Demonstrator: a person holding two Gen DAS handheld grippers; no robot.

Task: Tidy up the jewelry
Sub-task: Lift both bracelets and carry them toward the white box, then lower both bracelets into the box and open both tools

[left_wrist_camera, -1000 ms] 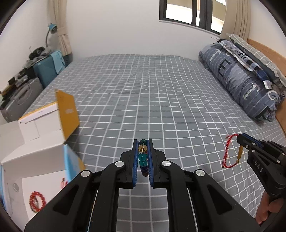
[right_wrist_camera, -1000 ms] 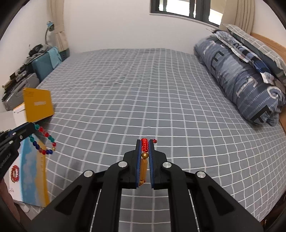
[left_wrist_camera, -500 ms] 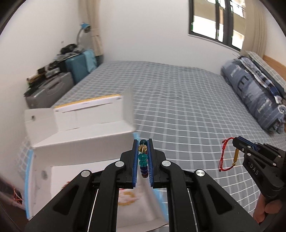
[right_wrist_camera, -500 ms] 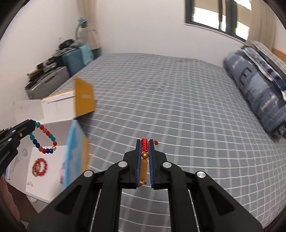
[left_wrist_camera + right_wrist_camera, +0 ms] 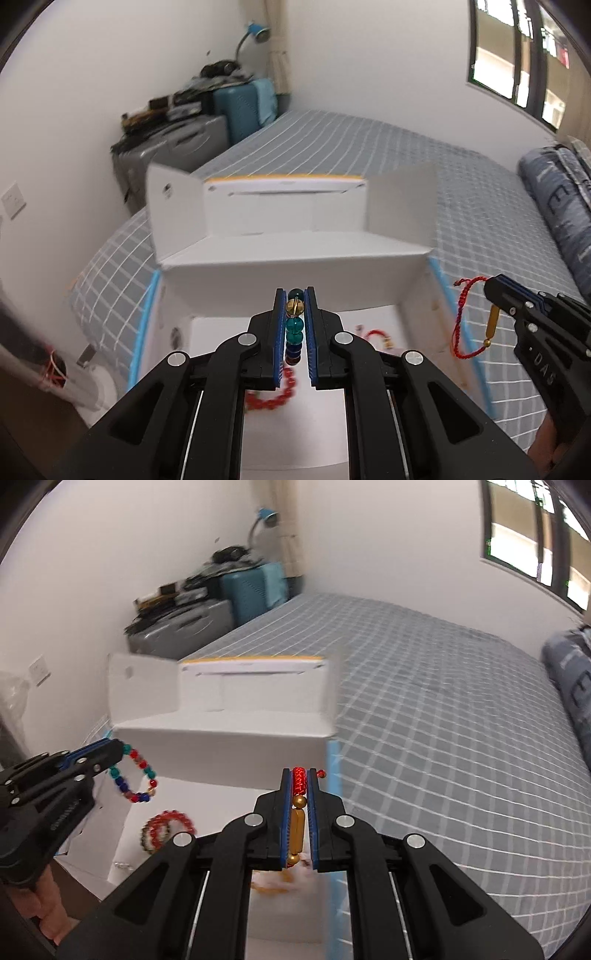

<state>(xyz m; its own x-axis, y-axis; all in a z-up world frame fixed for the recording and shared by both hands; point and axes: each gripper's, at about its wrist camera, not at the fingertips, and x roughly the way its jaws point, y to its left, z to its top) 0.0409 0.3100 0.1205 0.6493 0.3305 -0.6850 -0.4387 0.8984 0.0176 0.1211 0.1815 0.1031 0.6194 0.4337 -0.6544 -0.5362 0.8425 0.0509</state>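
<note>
Both grippers have swung over the open white box, which a second ago sat off to my left on the grey checked bed. My left gripper is clamped on a multicoloured bead bracelet above the box floor, where a red bead bracelet lies. My right gripper pinches a red cord bracelet over the box's right edge.

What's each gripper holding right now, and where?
Left gripper: beaded bracelet, pinched across its beads. Right gripper: red cord bracelet, clamped at its gold tube.
</note>
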